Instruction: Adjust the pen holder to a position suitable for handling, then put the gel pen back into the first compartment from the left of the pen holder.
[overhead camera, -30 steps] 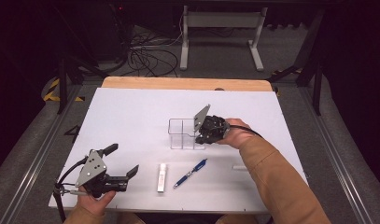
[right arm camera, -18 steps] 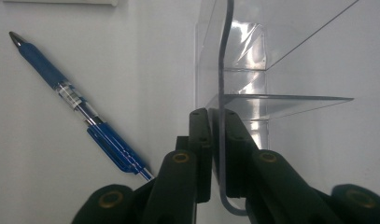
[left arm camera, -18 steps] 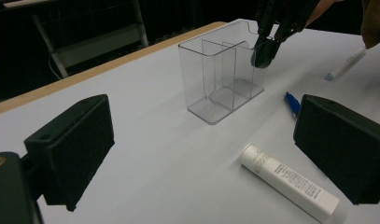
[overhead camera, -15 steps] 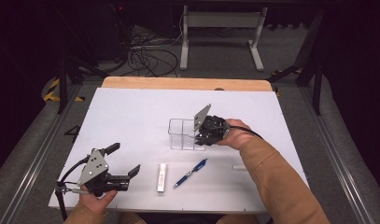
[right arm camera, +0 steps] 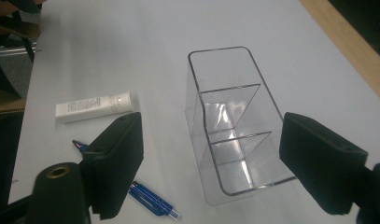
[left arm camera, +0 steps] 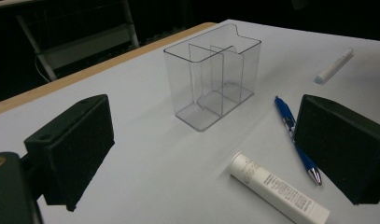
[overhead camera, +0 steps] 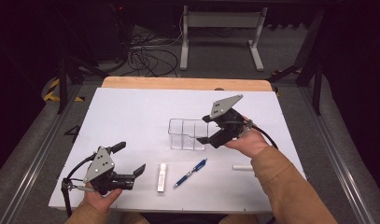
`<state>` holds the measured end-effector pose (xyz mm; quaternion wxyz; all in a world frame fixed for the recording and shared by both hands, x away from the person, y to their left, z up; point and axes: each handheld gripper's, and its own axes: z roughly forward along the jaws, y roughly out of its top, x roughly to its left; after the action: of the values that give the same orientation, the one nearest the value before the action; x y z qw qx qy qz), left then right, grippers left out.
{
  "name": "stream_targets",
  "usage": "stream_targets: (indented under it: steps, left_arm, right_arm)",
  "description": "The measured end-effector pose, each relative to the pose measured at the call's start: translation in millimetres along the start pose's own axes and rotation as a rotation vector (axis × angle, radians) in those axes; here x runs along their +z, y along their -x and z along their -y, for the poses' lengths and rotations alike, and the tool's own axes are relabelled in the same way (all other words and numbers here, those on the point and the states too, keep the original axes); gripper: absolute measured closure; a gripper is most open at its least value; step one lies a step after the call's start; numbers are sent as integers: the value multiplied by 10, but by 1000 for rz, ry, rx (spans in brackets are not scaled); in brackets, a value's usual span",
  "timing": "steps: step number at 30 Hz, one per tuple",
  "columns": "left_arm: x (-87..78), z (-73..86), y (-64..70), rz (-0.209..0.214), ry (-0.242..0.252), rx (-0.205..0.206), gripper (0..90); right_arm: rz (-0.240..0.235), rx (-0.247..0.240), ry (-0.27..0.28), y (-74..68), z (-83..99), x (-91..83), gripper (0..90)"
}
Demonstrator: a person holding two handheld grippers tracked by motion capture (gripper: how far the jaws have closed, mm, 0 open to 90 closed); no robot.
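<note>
Organizer (overhead camera: 186,134) stood mid-table in the high view, right gripper (overhead camera: 207,132) poised at its right end, jaws spread, empty. Left gripper view: left gripper (left arm camera: 201,154) wide open, empty; pen (left arm camera: 295,140) and tube (left arm camera: 277,187) lay between its jaws. Right gripper view: the organizer sat between open jaws, untouched.

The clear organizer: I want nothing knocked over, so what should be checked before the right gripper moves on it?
1. Right gripper open: ok.
2. Organizer upright on the table: ok.
3. Compartments empty: ok.
4. Organizer between the jaws: not ok, it sits ahead of them.
5. Pen and tube apart from the organizer: ok.
6. Left gripper open, away from it: ok.
</note>
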<state>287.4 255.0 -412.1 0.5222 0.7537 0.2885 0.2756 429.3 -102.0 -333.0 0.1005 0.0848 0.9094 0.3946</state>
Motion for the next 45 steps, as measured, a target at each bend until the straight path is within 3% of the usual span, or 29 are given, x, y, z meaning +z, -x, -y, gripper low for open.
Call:
stream_targets:
  steps: [11,19,23,29,34,41,45]
  left_arm:
    - [25,-34,16,14,-4,0,58]
    - [46,-82,67,34,-13,-17,57]
    - [69,-114,100,40,-20,5,58]
    - [108,-165,141,56,-33,2,59]
    - [148,-194,166,63,-33,5,74]
    - [247,-260,238,68,-56,36,86]
    - [297,-279,255,83,-74,15,91]
  right_arm:
    - [93,33,119,-137,99,-265,133]
    - [135,51,208,-264,198,-436,131]
    - [164,63,256,-344,279,-519,132]
    - [220,92,325,-466,450,-588,123]
    - [236,134,373,-555,655,-607,103]
    - [263,162,386,-585,823,-618,81]
    - [276,165,387,-579,839,-630,82]
